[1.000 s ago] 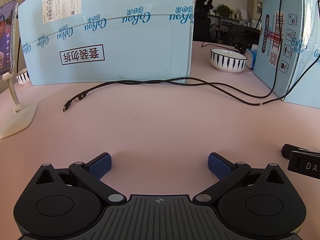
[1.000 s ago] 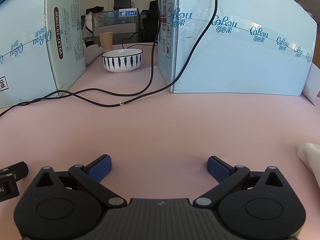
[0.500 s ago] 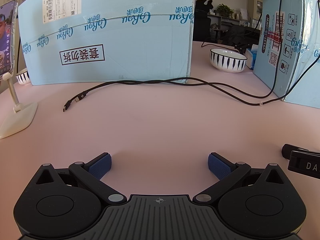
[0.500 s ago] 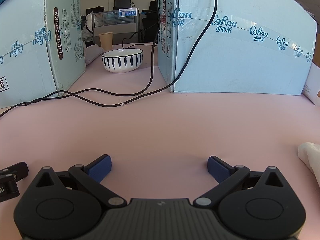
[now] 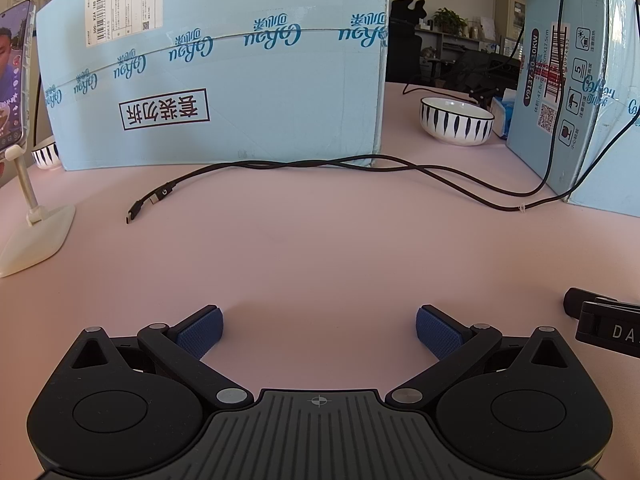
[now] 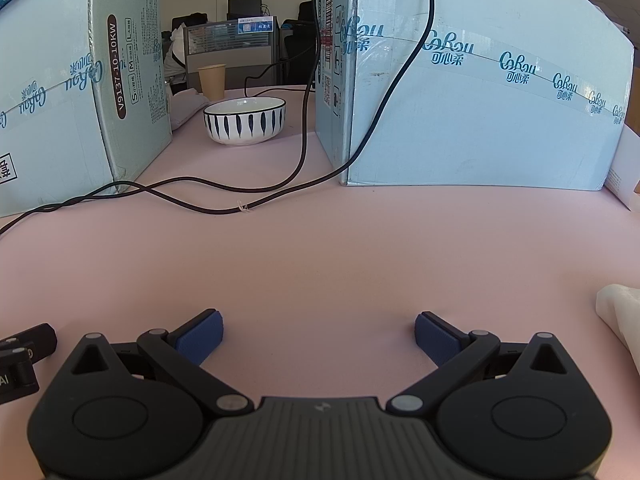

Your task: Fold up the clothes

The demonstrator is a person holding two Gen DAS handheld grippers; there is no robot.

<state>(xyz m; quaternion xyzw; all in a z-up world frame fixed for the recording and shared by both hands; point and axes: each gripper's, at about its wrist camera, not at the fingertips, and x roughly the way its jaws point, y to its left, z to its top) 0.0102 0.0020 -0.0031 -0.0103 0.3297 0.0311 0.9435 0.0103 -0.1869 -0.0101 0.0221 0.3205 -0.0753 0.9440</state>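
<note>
Both grippers rest low over a pink table [image 5: 320, 248]. My left gripper [image 5: 319, 330] stands open, with only bare table between its blue pads. My right gripper [image 6: 318, 332] is open too, holding nothing. A piece of white cloth [image 6: 622, 320] lies at the right edge of the right wrist view, to the right of that gripper and apart from it; most of it is out of frame. The right gripper's black body [image 5: 604, 322] shows at the right edge of the left wrist view. The left gripper's body [image 6: 22, 354] shows at the left edge of the right wrist view.
Large light-blue cartons [image 5: 224, 72] [image 6: 472, 92] wall off the back of the table. A black cable [image 5: 304, 166] trails across in front of them. A striped bowl [image 6: 245, 120] sits in the gap between cartons, a paper cup [image 6: 212, 80] behind it. A phone on a stand [image 5: 24, 184] is at far left.
</note>
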